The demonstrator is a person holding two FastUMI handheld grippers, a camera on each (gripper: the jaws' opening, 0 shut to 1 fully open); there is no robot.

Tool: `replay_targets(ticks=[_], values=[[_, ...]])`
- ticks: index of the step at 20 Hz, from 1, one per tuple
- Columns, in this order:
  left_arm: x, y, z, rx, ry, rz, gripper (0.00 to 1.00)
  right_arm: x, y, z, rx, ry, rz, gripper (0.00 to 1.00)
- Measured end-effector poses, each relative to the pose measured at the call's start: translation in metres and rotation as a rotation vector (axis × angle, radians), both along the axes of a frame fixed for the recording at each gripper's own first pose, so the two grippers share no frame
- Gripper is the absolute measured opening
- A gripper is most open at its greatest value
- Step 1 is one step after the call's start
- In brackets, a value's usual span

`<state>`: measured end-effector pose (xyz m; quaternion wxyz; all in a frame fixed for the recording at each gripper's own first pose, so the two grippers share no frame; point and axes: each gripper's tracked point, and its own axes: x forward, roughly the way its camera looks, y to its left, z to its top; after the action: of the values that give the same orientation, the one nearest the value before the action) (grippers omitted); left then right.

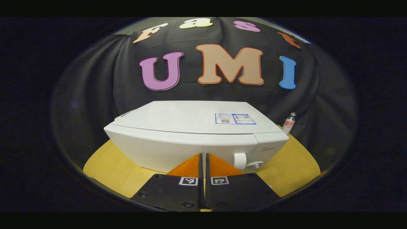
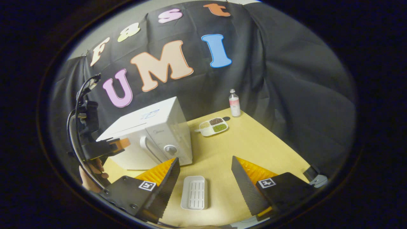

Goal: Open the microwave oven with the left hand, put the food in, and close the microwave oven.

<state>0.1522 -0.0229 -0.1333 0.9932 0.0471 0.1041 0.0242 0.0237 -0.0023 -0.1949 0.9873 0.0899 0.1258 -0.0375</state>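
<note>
Lying nearest in the right gripper view, a white tray (image 2: 194, 192) between the right gripper (image 2: 205, 178), fingers spread wide, probably for grasping it. Facing the microwave (image 1: 190, 136) with the left gripper (image 1: 203, 162), fingers nearly closed and holding nothing, door closed, handle (image 1: 240, 161) just to the right. Waiting behind on the table (image 2: 254, 143): a divided food dish (image 2: 213, 126) near a bottle (image 2: 234, 103).

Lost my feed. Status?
Left gripper shut, empty, facing microwave, door closed. Right gripper open above white tray. Nothing blocking the door.
</note>
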Motion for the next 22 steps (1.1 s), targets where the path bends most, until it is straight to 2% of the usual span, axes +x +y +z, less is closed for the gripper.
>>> replay_targets(ticks=[7, 11, 15, 16, 17, 18, 19, 20, 21, 22], values=[[-0.048, 0.021, 0.014, 0.016, -0.016, -0.012, 0.04, 0.000, 0.016, 0.004, -0.012, -0.017, 0.046, 0.92], [-0.076, 0.047, 0.020, 0.012, -0.032, 0.042, 0.04, -0.002, 0.028, 0.006, -0.027, -0.024, 0.090, 0.92], [-0.098, 0.068, 0.014, -0.022, -0.019, 0.096, 0.26, -0.004, 0.031, 0.012, -0.056, -0.043, 0.106, 0.92], [-0.102, 0.070, 0.014, -0.033, -0.020, 0.105, 0.38, -0.004, 0.033, 0.014, -0.063, -0.051, 0.111, 0.92], [-0.106, 0.070, 0.013, -0.042, -0.022, 0.103, 0.45, -0.005, 0.034, 0.016, -0.070, -0.058, 0.118, 0.92], [-0.108, 0.072, 0.015, -0.047, -0.037, 0.105, 0.63, -0.006, 0.036, 0.018, -0.074, -0.065, 0.127, 1.00], [-0.112, 0.073, 0.017, -0.043, -0.052, 0.099, 0.81, -0.008, 0.037, 0.019, -0.077, -0.073, 0.133, 1.00], [-0.115, 0.072, 0.019, -0.029, -0.059, 0.096, 1.00, -0.009, 0.038, 0.022, -0.078, -0.081, 0.138, 0.92], [-0.119, 0.075, 0.020, -0.006, -0.063, 0.098, 0.97, -0.010, 0.037, 0.024, -0.078, -0.090, 0.140, 1.00], [-0.122, 0.078, 0.021, 0.018, -0.067, 0.104, 0.97, -0.010, 0.036, 0.027, -0.076, -0.101, 0.141, 1.00]])
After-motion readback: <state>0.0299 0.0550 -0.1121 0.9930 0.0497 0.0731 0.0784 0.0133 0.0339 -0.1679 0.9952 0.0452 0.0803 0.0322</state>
